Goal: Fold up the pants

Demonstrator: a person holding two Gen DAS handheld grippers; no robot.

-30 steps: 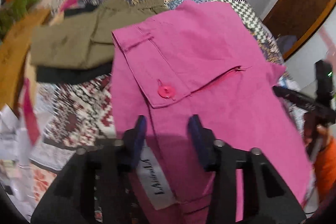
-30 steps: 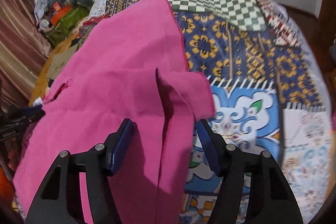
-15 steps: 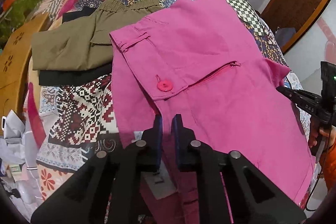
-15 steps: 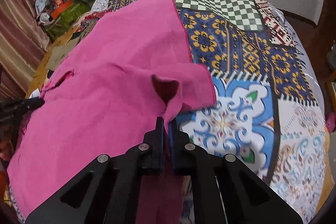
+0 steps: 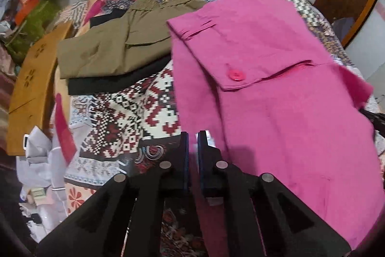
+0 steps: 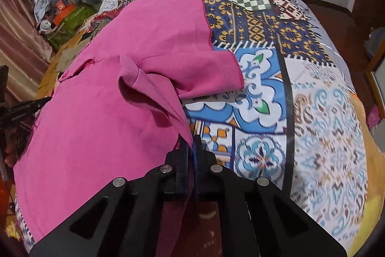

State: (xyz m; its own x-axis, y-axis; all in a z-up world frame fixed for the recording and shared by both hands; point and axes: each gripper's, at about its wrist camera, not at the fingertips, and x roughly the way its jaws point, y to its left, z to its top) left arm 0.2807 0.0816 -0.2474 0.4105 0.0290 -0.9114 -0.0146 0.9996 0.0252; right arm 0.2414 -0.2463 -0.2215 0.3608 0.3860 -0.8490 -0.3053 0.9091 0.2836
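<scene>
Pink pants [image 5: 276, 93] spread on bed with patchwork quilt [image 5: 134, 117], waistband and pink button [image 5: 235, 75] turned up toward left wrist view; zip opening visible beside button

Left gripper [image 5: 191, 136]: jaws closed nearly together, thin gap only; dark pink cloth running down between arms below tips, pinched at near edge of pants

Right gripper [image 6: 193, 140]: jaws closed tight on pulled-up point of pink cloth; fabric drawn taut from tips up to raised fold [image 6: 134, 81]; one leg flap [image 6: 211, 74] folded over, resting on blue-and-white quilt patch [image 6: 262, 93]

Right wrist view: pants [image 6: 101, 117] covering left half of quilt, right half bare

Olive folded garment [image 5: 115, 49] lying on black folded garment [image 5: 120, 82], on quilt left of pants, just beside waistband corner

Wooden board [image 5: 31, 88] at bed's left edge; white papers [image 5: 43, 160] below; clutter [image 5: 36, 13] against far wall, blurred
</scene>
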